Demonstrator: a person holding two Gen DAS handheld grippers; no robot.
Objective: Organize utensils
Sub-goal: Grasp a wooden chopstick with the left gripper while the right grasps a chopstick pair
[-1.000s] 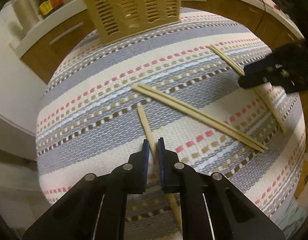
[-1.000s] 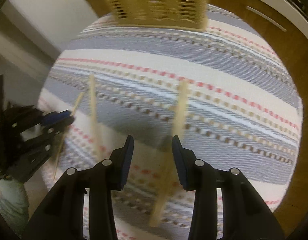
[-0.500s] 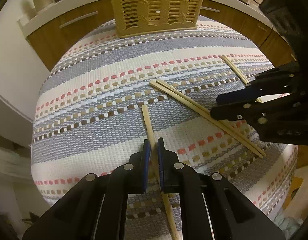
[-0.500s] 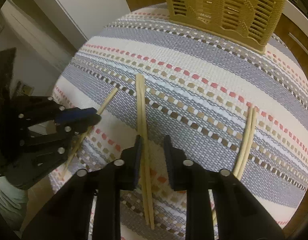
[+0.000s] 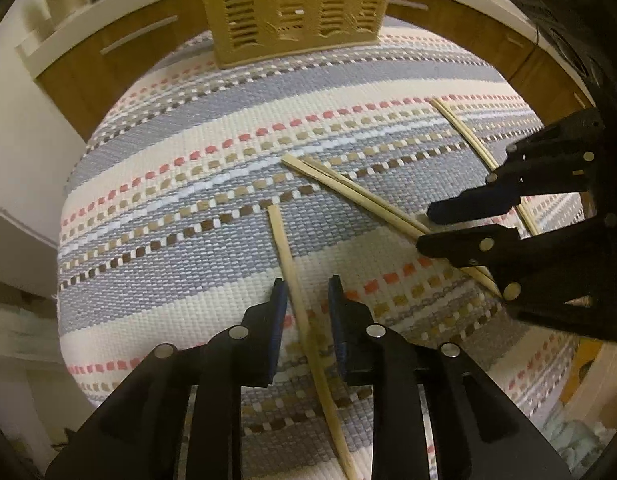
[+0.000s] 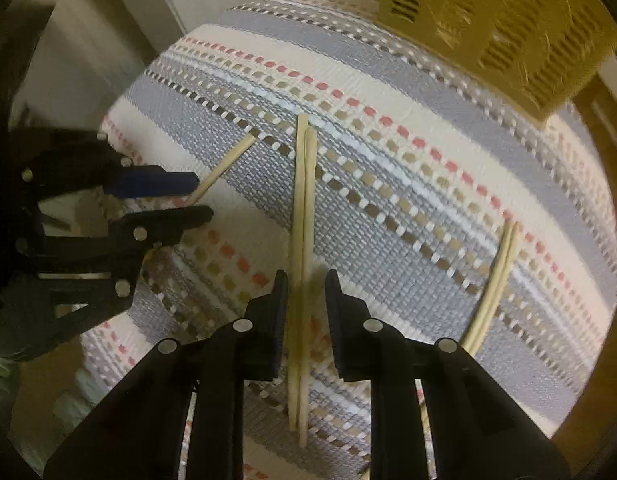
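Note:
A single wooden chopstick (image 5: 286,256) lies on the striped cloth between the fingers of my left gripper (image 5: 307,300), which is open around it. A pair of chopsticks (image 6: 302,208) lies side by side between the fingers of my right gripper (image 6: 306,292), open around them. The pair also shows in the left wrist view (image 5: 348,192), with the right gripper (image 5: 428,228) over its near end. The left gripper (image 6: 200,196) shows at the left of the right wrist view. A second pair of chopsticks (image 6: 494,280) lies to the right. A tan slotted utensil basket (image 5: 292,4) stands at the far edge.
The striped woven cloth (image 5: 180,184) covers a small round table. Wooden cabinets with a white counter (image 5: 120,40) stand behind it. The second chopstick pair (image 5: 464,136) runs under the right gripper in the left wrist view. The table edge drops off close on both sides.
My left gripper has opened and the single chopstick now lies loose between its fingers. My right gripper has moved left over the middle pair and stands open around it.

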